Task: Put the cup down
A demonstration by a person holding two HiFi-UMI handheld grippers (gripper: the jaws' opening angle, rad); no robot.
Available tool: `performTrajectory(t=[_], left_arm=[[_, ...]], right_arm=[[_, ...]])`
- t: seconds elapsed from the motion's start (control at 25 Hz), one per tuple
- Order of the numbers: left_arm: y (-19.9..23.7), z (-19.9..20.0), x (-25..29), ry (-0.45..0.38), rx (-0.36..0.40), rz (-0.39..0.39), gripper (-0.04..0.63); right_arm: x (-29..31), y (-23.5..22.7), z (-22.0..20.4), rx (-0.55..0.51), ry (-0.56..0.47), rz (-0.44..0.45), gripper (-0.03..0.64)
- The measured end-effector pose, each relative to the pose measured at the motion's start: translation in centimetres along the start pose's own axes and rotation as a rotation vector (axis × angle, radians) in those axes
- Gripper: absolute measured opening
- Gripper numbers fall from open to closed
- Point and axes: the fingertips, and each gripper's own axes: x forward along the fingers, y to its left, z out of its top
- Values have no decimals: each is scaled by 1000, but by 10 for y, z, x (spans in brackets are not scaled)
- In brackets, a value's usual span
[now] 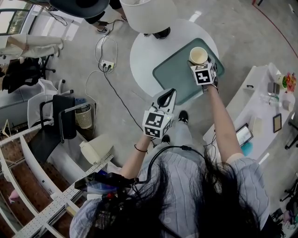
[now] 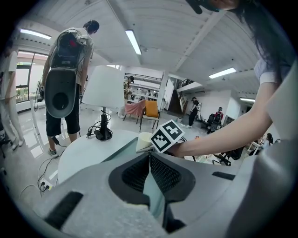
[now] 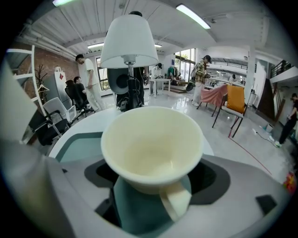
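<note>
A cream cup (image 1: 199,55) with a handle is held over the teal mat (image 1: 174,74) on the round white table (image 1: 144,51). My right gripper (image 1: 204,63) is shut on the cup. In the right gripper view the empty cup (image 3: 152,144) fills the space between the jaws of the right gripper (image 3: 153,179), handle toward the camera, mat (image 3: 79,144) below. My left gripper (image 1: 167,95) hangs over the table's near edge, shut and empty. In its own view the left gripper (image 2: 150,160) points at the right gripper's marker cube (image 2: 169,135).
A white lamp (image 1: 149,14) stands at the table's far side. A person (image 2: 67,79) stands beyond it. A power strip (image 1: 107,65) with cables lies on the floor at left, near a chair (image 1: 60,118). A white desk (image 1: 260,111) stands at right.
</note>
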Motion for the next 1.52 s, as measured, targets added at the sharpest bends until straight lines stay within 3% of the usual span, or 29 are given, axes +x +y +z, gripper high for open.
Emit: performTrajectory(t=[0.6, 1.2, 1.52], left_arm=[[5, -1, -14, 0, 16, 19, 18], [2, -2, -41, -32, 29, 14, 18], [-7, 5, -65, -78, 31, 5, 18]], right_arm=[[-10, -1, 8, 43, -19, -24, 411], [-64, -4, 5, 176, -91, -73, 410], [-115, 33, 20, 261, -156, 29, 410]])
